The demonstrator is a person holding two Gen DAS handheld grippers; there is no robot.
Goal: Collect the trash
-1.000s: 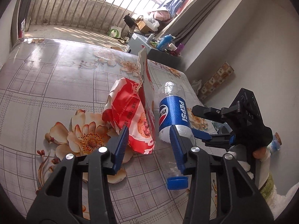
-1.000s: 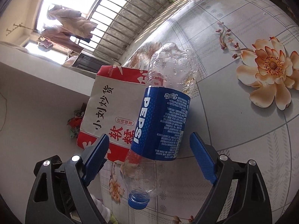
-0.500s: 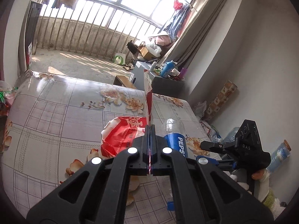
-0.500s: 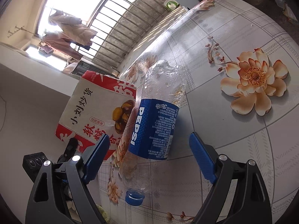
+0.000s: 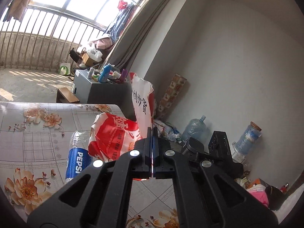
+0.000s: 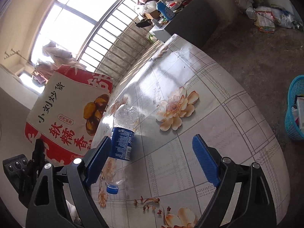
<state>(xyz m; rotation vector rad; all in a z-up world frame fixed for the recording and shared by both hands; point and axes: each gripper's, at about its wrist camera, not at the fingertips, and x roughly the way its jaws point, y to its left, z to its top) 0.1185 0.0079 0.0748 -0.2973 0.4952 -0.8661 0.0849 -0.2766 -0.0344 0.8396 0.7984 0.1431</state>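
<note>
My left gripper (image 5: 152, 132) is shut on the edge of a red-and-white paper snack bag (image 5: 114, 134) and holds it up above the flowered table (image 5: 28, 133). From the right wrist view the same bag (image 6: 72, 114) hangs at the left, clear of the tabletop. An empty Pepsi bottle (image 6: 121, 144) with a blue cap lies on its side on the table, close along the left finger of my right gripper (image 6: 152, 140). That gripper stands open above the table and grips nothing. In the left wrist view the bottle (image 5: 77, 159) lies partly behind the bag.
A blue plastic basket (image 6: 296, 114) with rubbish in it stands on the floor to the right of the table. A grey cabinet (image 5: 98, 93) crowded with bottles is beyond the table's far end. Water jugs (image 5: 193, 129) and litter line the wall.
The left jaws closed on the bag's edge, then lifted it off the table and swung right. The right gripper drew back from the bottle and stayed open.
</note>
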